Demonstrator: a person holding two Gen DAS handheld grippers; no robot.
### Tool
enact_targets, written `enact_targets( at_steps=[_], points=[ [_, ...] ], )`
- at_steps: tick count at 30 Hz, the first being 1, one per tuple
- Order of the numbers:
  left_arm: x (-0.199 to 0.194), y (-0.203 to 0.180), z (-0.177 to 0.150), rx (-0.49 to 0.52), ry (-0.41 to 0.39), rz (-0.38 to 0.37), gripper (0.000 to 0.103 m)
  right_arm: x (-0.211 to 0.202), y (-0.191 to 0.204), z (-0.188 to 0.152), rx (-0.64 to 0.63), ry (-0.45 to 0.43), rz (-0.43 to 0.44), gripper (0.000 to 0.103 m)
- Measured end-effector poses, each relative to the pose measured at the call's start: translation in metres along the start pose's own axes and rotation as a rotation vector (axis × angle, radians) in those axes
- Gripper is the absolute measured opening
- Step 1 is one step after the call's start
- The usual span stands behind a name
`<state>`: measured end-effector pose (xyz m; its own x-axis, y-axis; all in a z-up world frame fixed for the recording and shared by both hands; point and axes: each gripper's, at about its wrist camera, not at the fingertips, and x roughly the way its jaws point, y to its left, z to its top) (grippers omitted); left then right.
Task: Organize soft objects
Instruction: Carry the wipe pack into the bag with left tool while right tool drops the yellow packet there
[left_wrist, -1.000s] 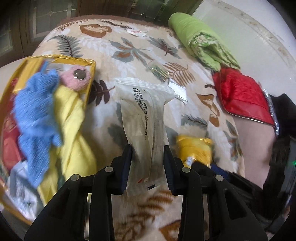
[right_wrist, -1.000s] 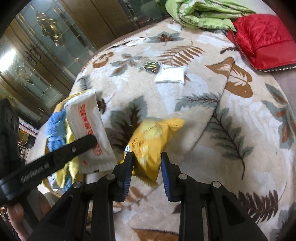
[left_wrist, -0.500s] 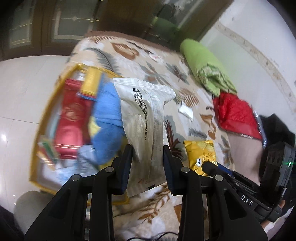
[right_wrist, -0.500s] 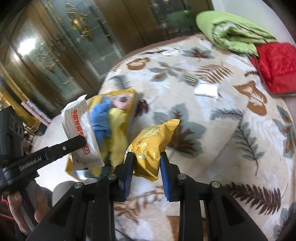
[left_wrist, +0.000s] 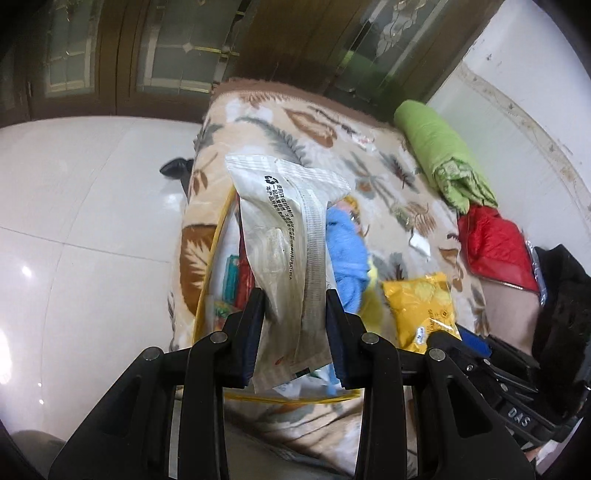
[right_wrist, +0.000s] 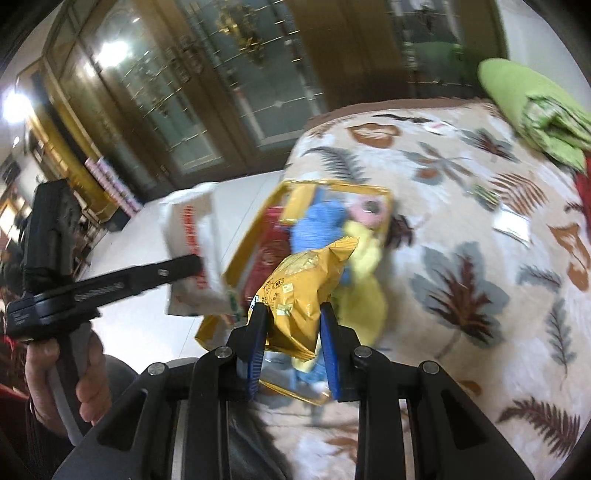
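Transfer step; left gripper (left_wrist: 295, 325) clamps white packet (left_wrist: 288, 236); right gripper (right_wrist: 291, 332) clamps yellow packet (right_wrist: 299, 291); next, probably lower both into yellow-rimmed box (right_wrist: 236, 258), release.

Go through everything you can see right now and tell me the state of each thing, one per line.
Left tool: shut on the white packet.
White packet: held up, above the yellow-rimmed box.
Right tool: shut on the yellow snack bag.
Yellow snack bag: held up, crinkled.
Yellow-rimmed box: open, filled with cloths and packets.
Blue cloth: bunched in the box.
Green quilt: folded on the bed.
Red quilted bag: lying flat.
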<state>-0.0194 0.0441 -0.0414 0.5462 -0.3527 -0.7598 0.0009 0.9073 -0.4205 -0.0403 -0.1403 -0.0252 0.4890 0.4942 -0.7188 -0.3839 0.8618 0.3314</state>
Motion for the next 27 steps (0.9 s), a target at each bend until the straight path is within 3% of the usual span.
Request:
enact_targets(
  at_steps=[8,14,25,27],
  points=[
    [0.04,0.024,-0.004,0.017,0.085,-0.04,0.032,0.05,0.031,-0.007,-0.128,0.064,-0.071,0.027],
    [0.055,0.033,-0.003,0.034,0.118,-0.022,0.032,0.07,0.033,-0.016,-0.177,0.101,-0.118,0.027],
    [0.077,0.039,-0.005,-0.006,0.111,-0.039,0.036,0.084,0.029,-0.023,-0.118,0.128,-0.105,0.029],
    [0.074,0.037,-0.005,0.003,0.098,-0.07,0.038,0.08,0.026,-0.022,-0.089,0.124,-0.073,0.037]
  ],
)
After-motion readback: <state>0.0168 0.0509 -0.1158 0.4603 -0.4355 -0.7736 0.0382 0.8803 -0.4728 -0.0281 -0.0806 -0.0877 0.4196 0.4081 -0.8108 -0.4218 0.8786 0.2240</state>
